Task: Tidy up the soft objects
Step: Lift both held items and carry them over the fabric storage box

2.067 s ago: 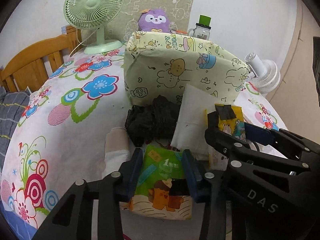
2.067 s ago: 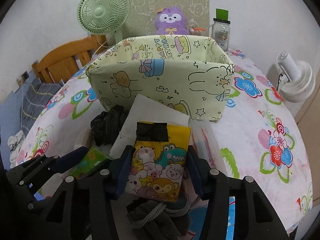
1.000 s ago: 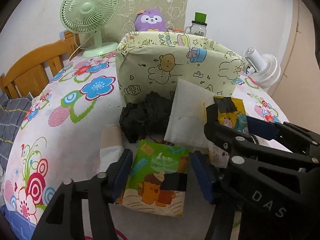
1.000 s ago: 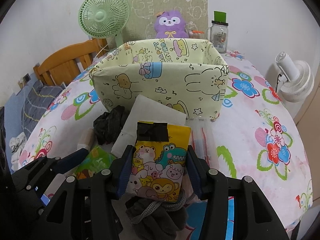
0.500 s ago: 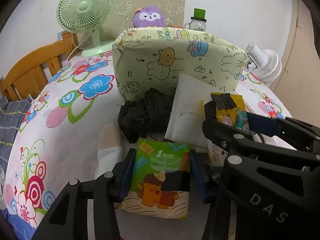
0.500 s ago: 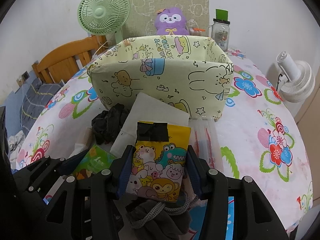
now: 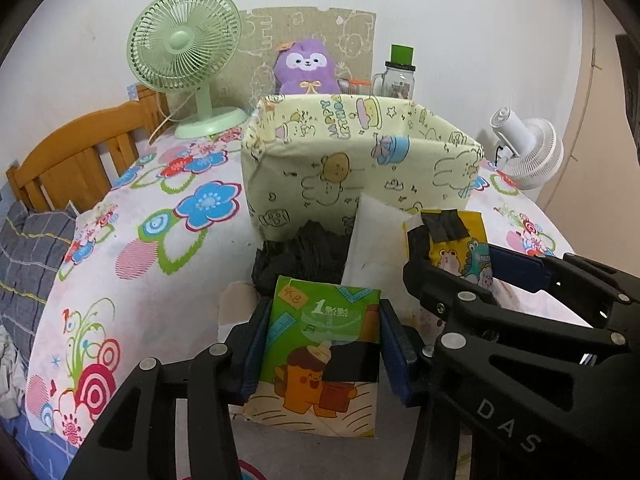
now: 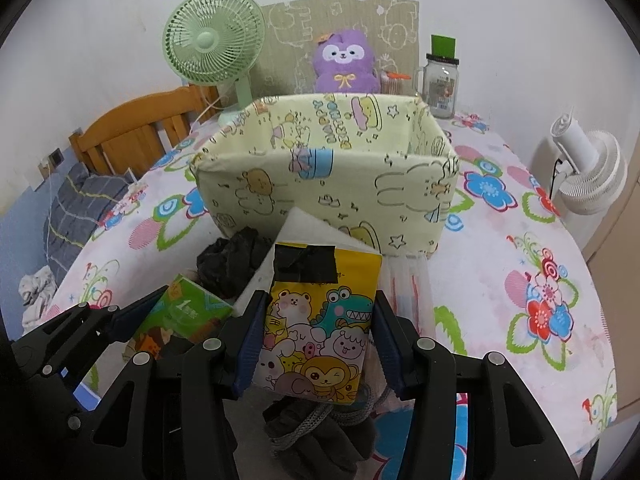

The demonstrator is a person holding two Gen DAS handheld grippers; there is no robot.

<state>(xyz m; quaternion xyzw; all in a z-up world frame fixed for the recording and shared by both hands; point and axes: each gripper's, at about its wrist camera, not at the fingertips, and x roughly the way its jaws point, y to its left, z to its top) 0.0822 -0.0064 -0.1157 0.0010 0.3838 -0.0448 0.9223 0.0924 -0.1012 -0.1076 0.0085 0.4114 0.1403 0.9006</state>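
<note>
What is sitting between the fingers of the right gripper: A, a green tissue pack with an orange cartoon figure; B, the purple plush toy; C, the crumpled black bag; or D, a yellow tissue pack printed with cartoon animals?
D: in the right wrist view the right gripper has its blue pads on either side of the yellow tissue pack, which shows a bear, a dinosaur and a monkey.

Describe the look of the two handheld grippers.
Both match: the left gripper and right gripper have angular black plastic linkage arms, round silver bolt heads at the joints, and blue pads lining the fingers. The right one's side carries white "DAS" lettering. No cables or sleeves show.
</note>
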